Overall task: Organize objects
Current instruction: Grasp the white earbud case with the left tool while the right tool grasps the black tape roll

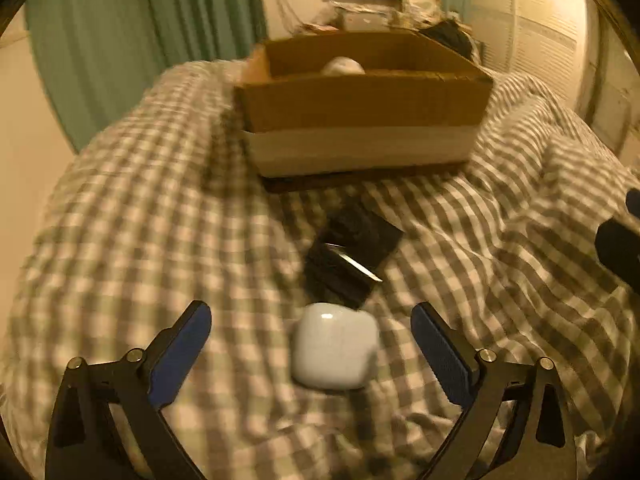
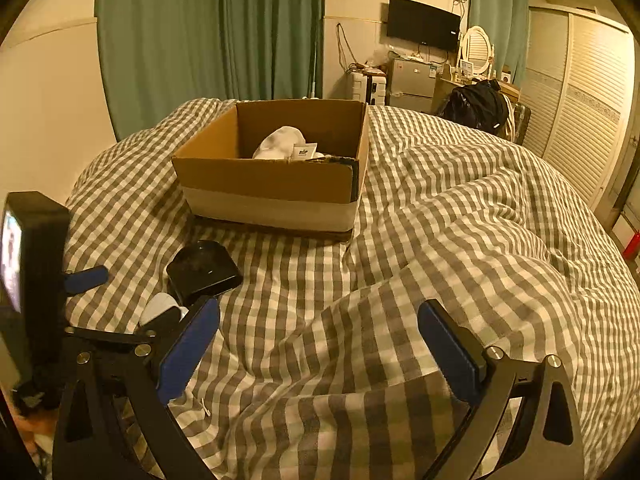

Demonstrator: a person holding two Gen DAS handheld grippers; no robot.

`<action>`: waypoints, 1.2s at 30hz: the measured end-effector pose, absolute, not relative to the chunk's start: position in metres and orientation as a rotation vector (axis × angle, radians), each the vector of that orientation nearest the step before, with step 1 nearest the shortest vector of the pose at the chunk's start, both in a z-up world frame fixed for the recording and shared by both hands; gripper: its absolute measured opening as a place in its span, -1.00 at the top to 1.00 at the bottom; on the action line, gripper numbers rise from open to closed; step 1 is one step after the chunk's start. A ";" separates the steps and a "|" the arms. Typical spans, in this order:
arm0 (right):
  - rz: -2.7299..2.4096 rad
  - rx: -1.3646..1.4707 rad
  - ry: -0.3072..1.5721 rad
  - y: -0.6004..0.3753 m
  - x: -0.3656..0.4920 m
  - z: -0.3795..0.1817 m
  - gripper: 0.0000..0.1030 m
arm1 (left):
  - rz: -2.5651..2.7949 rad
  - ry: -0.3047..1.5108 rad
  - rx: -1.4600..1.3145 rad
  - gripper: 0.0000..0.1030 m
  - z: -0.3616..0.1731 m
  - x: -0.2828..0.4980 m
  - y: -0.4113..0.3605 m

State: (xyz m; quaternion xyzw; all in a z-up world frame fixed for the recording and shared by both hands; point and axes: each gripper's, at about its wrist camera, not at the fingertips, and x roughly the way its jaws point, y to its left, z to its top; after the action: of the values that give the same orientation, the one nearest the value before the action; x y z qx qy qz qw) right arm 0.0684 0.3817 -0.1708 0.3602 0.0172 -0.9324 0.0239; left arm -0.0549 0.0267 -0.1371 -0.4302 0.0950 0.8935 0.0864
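A white earbud case (image 1: 335,346) lies on the checked bedspread between the open fingers of my left gripper (image 1: 311,334), untouched. Just beyond it lies a black wallet-like case (image 1: 352,258). A cardboard box (image 1: 360,108) stands farther back with a white cloth item (image 1: 343,66) inside. In the right wrist view my right gripper (image 2: 318,328) is open and empty over the bedspread. The box (image 2: 276,184) with white cloth (image 2: 280,142), the black case (image 2: 202,270) and a bit of the white case (image 2: 160,306) show to its left.
The left gripper's body (image 2: 36,280) stands at the left edge of the right wrist view. The rumpled checked duvet (image 2: 460,240) has folds on the right. Green curtains (image 2: 208,32), a TV (image 2: 422,22), a fridge and a wardrobe lie beyond the bed.
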 end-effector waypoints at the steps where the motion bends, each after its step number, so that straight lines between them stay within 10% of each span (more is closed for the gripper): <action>1: -2.887 1.115 0.052 0.382 0.070 -0.169 -0.93 | 2.636 0.291 -1.302 -0.72 -0.142 -0.057 0.030; 8: -2.893 1.131 0.031 0.384 0.068 -0.171 -0.93 | 2.493 0.292 -1.381 0.03 -0.162 -0.061 0.037; 36: -2.552 1.386 -0.068 0.297 -0.033 -0.216 -0.93 | 2.812 0.085 -1.156 0.03 -0.066 -0.066 -0.065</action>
State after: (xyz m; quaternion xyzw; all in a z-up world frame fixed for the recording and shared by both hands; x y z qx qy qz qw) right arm -0.0333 0.2973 -0.2156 0.4739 -0.0232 -0.8723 0.1180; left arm -0.0658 -0.0654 -0.0663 -0.3795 0.0278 0.9234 0.0499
